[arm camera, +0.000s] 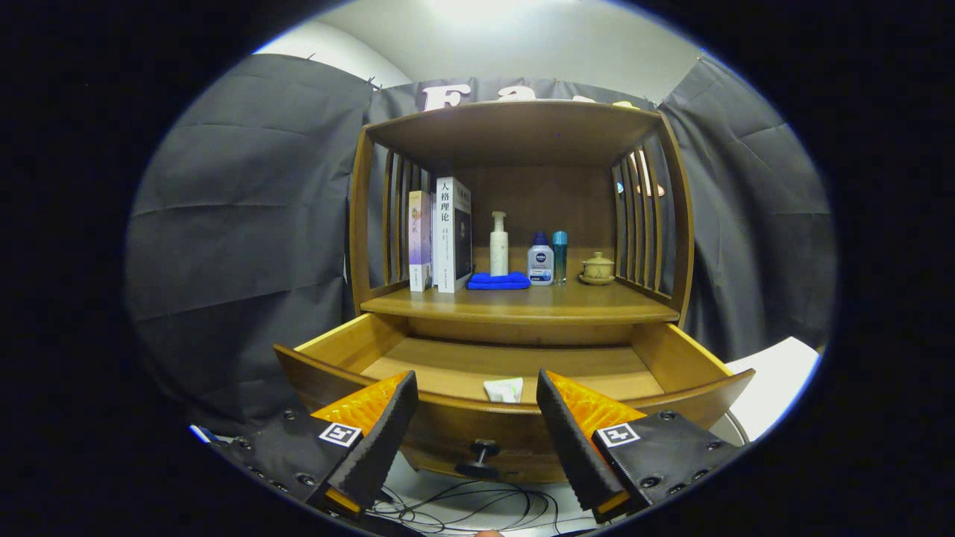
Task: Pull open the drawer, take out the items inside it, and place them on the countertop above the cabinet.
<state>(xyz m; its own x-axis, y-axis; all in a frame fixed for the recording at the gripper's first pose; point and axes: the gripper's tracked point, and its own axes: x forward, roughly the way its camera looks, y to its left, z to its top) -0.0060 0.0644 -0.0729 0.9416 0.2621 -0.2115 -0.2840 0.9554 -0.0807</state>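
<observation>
The wooden drawer [336,347] of the cabinet stands pulled out toward me. A small white packet [504,389] lies inside it, close behind the front panel. The drawer's dark knob [481,456] sits on the front panel, low between my fingers. My gripper [477,414] is open, its fingers spread wide in front of the drawer front with nothing between them. The countertop [522,302] runs above the drawer, under the cabinet's roof.
On the countertop stand two books [442,235], a folded blue cloth [498,281], a white pump bottle [498,245], a small blue-capped bottle [540,261], a slim teal bottle [559,256] and a lidded cup [597,268]. Slatted sides enclose it. Cables [462,503] lie below the drawer.
</observation>
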